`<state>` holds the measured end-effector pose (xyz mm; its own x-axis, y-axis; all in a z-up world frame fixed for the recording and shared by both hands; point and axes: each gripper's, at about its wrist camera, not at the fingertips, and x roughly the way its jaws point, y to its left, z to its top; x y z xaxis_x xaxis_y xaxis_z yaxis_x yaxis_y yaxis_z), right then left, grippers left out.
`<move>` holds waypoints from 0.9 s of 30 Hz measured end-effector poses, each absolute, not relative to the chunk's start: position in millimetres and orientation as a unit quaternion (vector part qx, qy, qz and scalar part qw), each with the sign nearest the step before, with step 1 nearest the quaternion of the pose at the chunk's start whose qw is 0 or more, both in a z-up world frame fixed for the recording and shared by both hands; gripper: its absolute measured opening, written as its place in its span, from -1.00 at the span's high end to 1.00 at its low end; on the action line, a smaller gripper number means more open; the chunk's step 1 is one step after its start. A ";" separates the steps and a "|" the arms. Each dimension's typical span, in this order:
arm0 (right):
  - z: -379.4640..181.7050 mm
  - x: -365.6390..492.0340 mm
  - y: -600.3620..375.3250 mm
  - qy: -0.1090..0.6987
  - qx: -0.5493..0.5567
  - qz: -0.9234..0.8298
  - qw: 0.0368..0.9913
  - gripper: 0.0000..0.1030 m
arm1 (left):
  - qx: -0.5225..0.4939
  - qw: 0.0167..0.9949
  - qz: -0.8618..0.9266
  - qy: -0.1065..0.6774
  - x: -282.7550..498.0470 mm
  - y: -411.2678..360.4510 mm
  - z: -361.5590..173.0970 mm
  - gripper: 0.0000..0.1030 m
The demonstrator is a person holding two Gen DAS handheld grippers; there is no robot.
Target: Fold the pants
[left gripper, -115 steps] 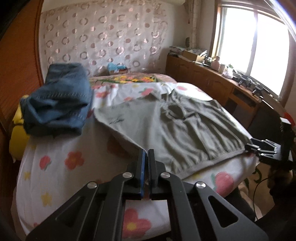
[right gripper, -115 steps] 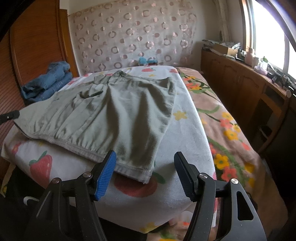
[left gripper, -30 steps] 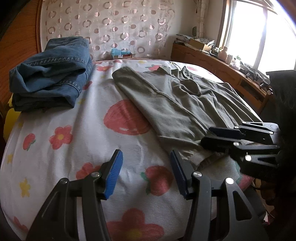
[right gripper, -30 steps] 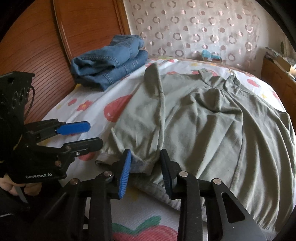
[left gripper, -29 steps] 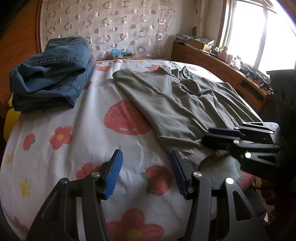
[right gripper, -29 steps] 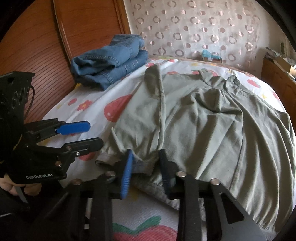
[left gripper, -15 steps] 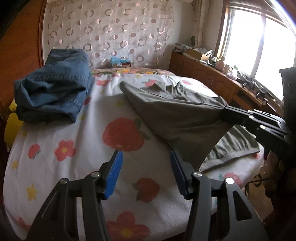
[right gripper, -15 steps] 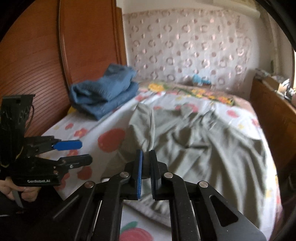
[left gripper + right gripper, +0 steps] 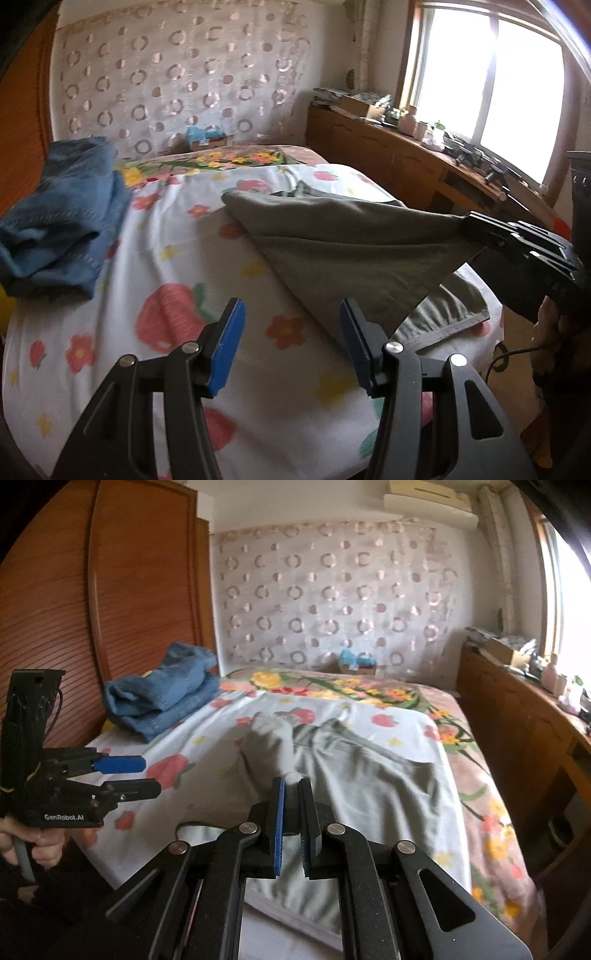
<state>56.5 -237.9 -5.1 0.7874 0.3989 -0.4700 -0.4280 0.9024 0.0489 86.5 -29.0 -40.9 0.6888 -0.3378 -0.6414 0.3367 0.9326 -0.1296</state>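
Grey-green pants (image 9: 351, 251) lie on the flowered bed sheet (image 9: 177, 258). Their near left corner is lifted off the bed, so the cloth hangs in a taut triangle. My right gripper (image 9: 291, 790) is shut on that corner, and in the left wrist view the right gripper (image 9: 467, 223) holds it up at the right. The rest of the pants (image 9: 376, 775) stays spread on the bed. My left gripper (image 9: 291, 343) hovers open above the sheet with nothing between its blue pads. The right wrist view shows the left gripper (image 9: 125, 775) at the left, apart from the pants.
A stack of folded blue jeans (image 9: 62, 221) sits at the bed's far left by the wooden panel (image 9: 55, 627). A wooden cabinet (image 9: 388, 162) runs under the window on the right. A small blue box (image 9: 356, 662) stands at the bed's far end.
The right gripper shut on the pants' near corner and raised it off the bed, pulling the cloth up and across. The left gripper rose a little and stayed open.
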 end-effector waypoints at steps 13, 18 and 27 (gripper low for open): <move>-17.2 38.2 -294.9 0.244 -0.009 0.175 0.954 0.91 | 0.035 0.904 -0.208 0.371 95.4 -74.7 -52.4 -0.02; -31.5 32.6 -311.2 0.262 0.000 0.160 0.952 0.91 | 0.041 0.902 -0.211 0.375 93.3 -81.5 -55.5 -0.02; -52.3 22.9 -320.7 0.286 0.011 0.151 0.946 0.91 | 0.041 0.902 -0.211 0.374 93.1 -83.0 -55.1 -0.02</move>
